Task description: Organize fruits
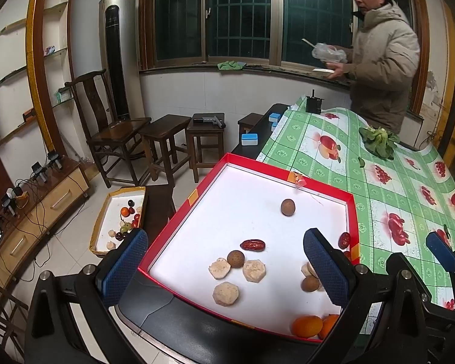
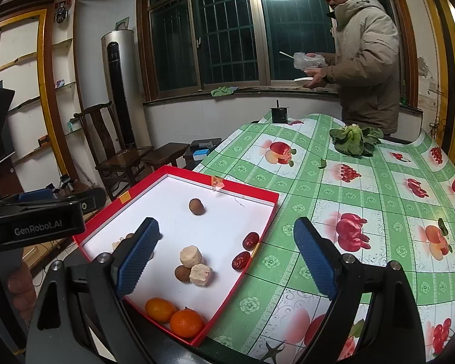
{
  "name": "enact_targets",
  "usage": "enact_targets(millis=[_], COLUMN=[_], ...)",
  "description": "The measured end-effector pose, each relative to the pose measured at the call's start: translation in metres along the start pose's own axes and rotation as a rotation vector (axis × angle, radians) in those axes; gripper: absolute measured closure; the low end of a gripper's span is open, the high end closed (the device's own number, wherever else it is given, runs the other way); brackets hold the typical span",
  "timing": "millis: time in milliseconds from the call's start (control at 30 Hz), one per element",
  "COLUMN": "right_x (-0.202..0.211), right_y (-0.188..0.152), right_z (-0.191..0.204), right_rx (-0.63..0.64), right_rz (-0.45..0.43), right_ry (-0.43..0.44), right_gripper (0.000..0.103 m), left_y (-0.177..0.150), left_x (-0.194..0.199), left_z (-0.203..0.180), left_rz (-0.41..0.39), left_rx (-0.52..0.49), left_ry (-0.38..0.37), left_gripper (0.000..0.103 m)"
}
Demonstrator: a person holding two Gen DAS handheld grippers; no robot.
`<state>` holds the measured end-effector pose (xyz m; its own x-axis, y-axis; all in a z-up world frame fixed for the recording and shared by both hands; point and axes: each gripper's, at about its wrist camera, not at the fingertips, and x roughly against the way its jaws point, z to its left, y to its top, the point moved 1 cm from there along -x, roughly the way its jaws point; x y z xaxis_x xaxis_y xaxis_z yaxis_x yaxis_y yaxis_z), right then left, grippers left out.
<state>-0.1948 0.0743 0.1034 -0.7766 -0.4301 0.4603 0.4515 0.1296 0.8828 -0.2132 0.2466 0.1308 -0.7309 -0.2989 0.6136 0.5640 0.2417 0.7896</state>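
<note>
Both pairs of jaws stood wide and empty, the left gripper (image 1: 224, 268) and right gripper (image 2: 226, 257) poised over the red box lid (image 1: 353, 212) at the bench's near edge. A good pick would take one fruit at a time, jaws straddling it cleanly. Nearest lay two oranges (image 2: 174, 315), then pale peeled chunks (image 1: 226, 293), brown longans (image 1: 236, 258) and red dates (image 2: 246, 250); a lone longan (image 1: 288, 207) sat farthest. On the floor, a yellow-rimmed tray (image 1: 97, 227) held mixed small fruit.
</note>
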Motion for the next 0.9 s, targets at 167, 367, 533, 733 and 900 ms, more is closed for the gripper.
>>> enact_targets(millis=[167, 367, 533, 733, 900], right_x=[-0.0002, 0.0, 0.0, -0.0002, -0.0008], right_y=[-0.0004, -0.0003, 0.0011, 0.0011, 0.0023], right_z=[0.0001, 0.0004, 0.0008, 0.0009, 0.0007], right_rx=[0.002, 0.003, 0.006, 0.005, 0.006], right_rz=[0.001, 0.001, 0.004, 0.001, 0.003], right_ry=[0.0, 0.0, 0.002, 0.001, 0.001], right_gripper=[0.012, 0.012, 0.012, 0.012, 0.012], left_y=[-0.0004, -0.0002, -0.0001, 0.0001, 0.0001], left_x=[0.0011, 0.0016, 0.0022, 0.0026, 0.0028], left_z=[0.0001, 0.0005, -0.0006, -0.0007, -0.0006], left_rz=[-0.001, -0.002, -0.002, -0.004, -0.004], left_rx=[0.002, 0.007, 0.001, 0.002, 0.001], left_ry=[0.002, -0.001, -0.005, -0.006, -0.007], left_gripper=[0.0, 0.0, 0.0, 0.0, 0.0])
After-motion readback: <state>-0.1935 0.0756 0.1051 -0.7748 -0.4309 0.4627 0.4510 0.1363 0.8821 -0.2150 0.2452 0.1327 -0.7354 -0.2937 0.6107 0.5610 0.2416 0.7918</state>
